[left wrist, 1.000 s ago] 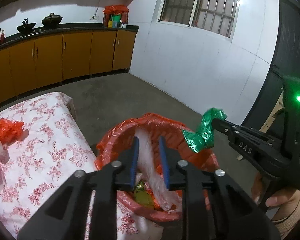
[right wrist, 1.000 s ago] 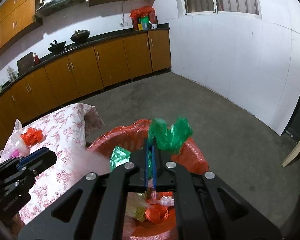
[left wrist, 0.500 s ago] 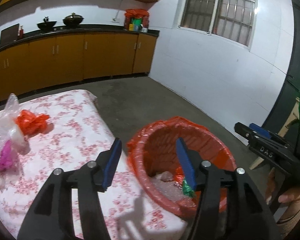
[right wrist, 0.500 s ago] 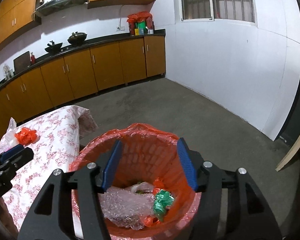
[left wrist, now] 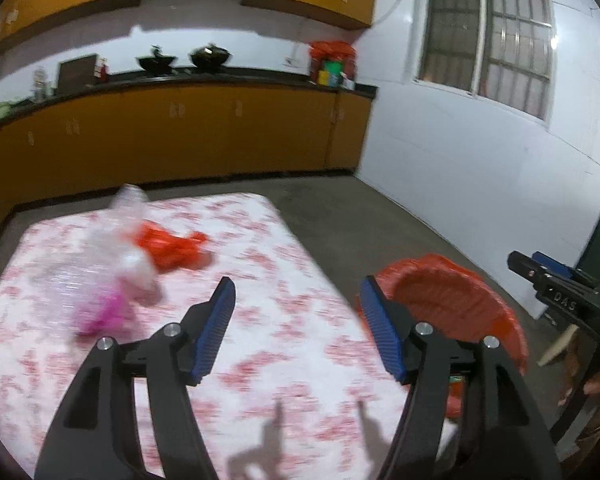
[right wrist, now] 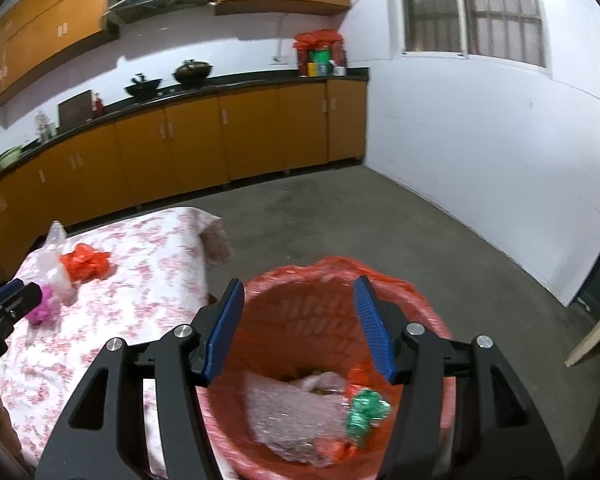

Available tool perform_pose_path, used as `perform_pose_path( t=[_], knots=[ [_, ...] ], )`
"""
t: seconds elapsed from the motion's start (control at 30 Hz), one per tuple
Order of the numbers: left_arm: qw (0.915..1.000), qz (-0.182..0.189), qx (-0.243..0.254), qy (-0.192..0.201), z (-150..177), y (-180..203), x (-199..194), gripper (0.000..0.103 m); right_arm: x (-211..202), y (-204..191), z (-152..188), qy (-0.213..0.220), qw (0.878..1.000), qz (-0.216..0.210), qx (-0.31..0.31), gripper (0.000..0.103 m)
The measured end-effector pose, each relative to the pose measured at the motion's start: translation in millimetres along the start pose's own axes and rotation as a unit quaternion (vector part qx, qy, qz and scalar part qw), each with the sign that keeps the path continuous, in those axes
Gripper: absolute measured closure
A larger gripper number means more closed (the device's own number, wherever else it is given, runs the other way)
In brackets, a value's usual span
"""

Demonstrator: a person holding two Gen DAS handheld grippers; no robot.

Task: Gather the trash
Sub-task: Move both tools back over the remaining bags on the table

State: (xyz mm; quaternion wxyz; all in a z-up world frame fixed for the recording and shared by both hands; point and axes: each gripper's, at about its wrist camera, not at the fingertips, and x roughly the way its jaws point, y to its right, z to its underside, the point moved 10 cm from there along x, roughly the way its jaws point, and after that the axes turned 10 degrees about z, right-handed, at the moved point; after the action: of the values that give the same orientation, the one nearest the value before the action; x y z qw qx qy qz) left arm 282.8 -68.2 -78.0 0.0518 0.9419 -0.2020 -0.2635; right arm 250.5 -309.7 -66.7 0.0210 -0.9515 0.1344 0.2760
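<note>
My left gripper [left wrist: 296,296] is open and empty above the floral-cloth table [left wrist: 260,360]. On the table lie a crumpled orange bag [left wrist: 172,246], also in the right wrist view [right wrist: 85,261], and a clear bag with pink inside [left wrist: 112,276]. My right gripper [right wrist: 298,300] is open and empty over the orange-lined bin [right wrist: 428,312]. Inside the bin lie a bubble-wrap piece [right wrist: 288,416] and a green wrapper [right wrist: 366,408]. The bin [left wrist: 460,296] stands right of the table. The right gripper [left wrist: 556,284] shows at the left view's right edge.
Orange kitchen cabinets [right wrist: 220,136] with woks on the counter line the far wall. A white wall [right wrist: 480,152] with a barred window stands right. Grey concrete floor [right wrist: 380,216] lies beyond the bin. A wooden board [right wrist: 592,332] leans at the far right.
Both grippers opened and dropped their trash into the bin: the white wrap from the left, the green wrapper from the right. The left gripper then swung left over the table.
</note>
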Motion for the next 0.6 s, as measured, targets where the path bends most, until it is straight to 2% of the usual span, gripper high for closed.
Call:
perform_pose_path(
  t=[0.17,0.3,0.4,0.6],
  knots=[
    [0.9973,-0.067,0.0,0.028,-1,-55,-39,0.033,-3,-58,-4,0.005,0.998,-0.051,-0.027,0.045],
    [0.9912,-0.123,-0.014,0.046,1,-106,-69,0.03,-4,-116,-6,0.006,0.994,-0.098,-0.052,0.045],
    [0.9864,-0.153,-0.028,0.053,4,-138,-84,0.027,-5,-158,-6,0.006,0.989,-0.129,-0.068,0.046],
    [0.9789,-0.187,-0.058,0.058,14,-188,-104,0.024,-1,-241,-1,0.002,0.978,-0.184,-0.1,0.048]
  ],
)
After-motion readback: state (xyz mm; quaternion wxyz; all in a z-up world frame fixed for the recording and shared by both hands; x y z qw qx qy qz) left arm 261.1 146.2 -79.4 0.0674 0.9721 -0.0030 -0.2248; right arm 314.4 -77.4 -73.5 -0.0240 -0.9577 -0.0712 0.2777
